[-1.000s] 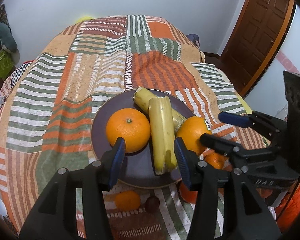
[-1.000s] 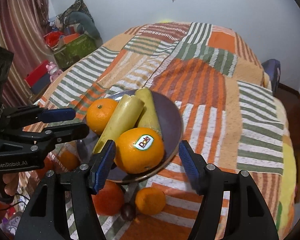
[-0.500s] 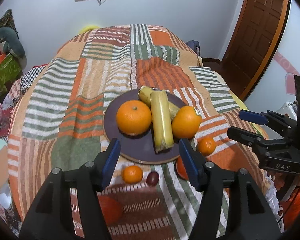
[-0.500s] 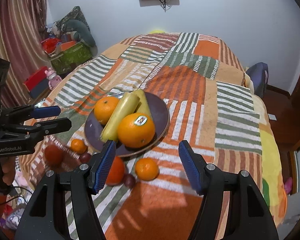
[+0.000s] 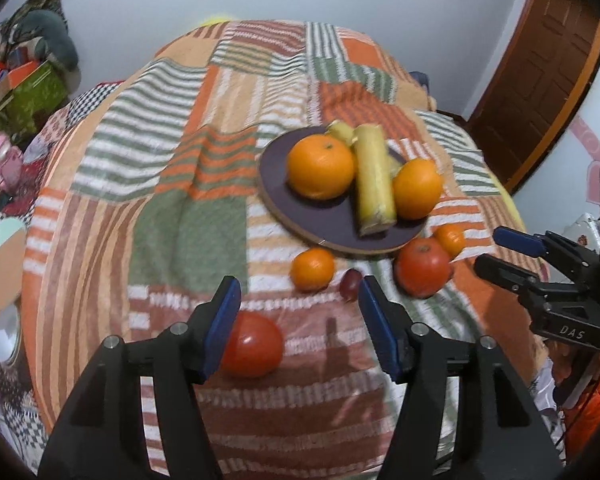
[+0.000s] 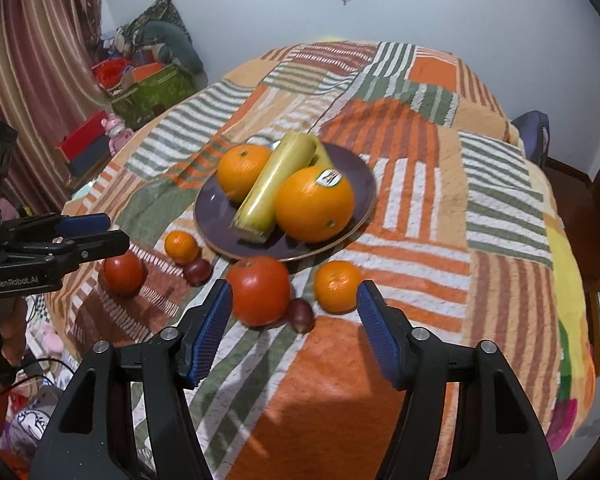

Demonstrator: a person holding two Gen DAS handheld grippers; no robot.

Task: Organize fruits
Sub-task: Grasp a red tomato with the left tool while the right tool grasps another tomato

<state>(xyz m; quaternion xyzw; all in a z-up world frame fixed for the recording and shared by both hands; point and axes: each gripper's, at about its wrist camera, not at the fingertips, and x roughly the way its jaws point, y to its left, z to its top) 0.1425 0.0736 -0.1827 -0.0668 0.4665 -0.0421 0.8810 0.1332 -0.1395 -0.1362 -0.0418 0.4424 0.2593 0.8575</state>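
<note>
A dark purple plate on the striped blanket holds two large oranges and yellow banana pieces. In front of the plate lie two red tomatoes, two small tangerines and two dark grapes. My left gripper is open and empty, held back above the near tomato. My right gripper is open and empty, near the tomato and grape. Each gripper shows in the other's view.
The striped blanket covers a rounded bed. A wooden door stands at the right. Boxes and toys crowd the floor at the left by a curtain. A round dish sits at the left edge.
Both grippers have pulled back and up from the plate. The loose tomatoes, tangerines and grapes in front of the plate have come into view. Both stay open.
</note>
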